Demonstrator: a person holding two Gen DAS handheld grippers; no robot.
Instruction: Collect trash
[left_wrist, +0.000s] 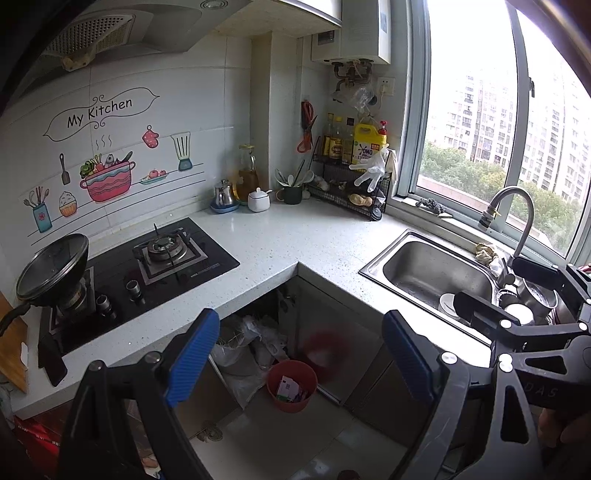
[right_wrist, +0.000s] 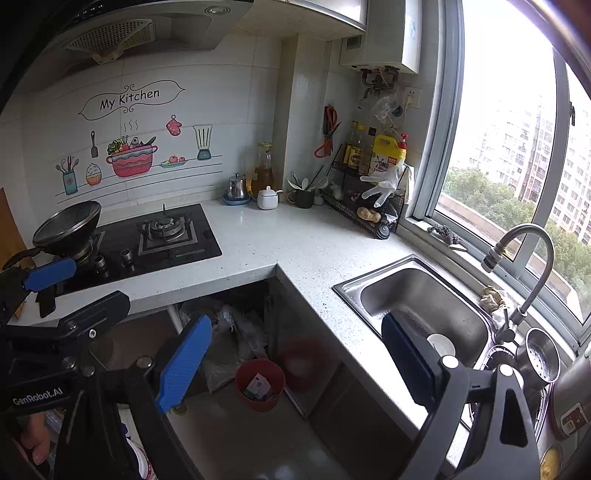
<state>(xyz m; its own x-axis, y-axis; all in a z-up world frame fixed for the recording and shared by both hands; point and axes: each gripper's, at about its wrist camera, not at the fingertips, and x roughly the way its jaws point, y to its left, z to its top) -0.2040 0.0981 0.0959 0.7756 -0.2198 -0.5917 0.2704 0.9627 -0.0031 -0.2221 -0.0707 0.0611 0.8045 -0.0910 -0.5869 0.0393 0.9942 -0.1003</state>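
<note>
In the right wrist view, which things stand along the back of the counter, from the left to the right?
Small metal teapot → glass oil jar → white lidded pot → dark green cup with utensils → black wire rack → yellow bottle.

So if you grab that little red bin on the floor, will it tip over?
Probably not easily: the small red plastic bin stands upright on flat floor tiles. It likely feels light, holding only a few paper scraps. Its thin rim may flex when squeezed.

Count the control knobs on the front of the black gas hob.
2: one knob sits just left of the bare burner; the other knob sits further left, below the wok. None appears hidden.
</note>
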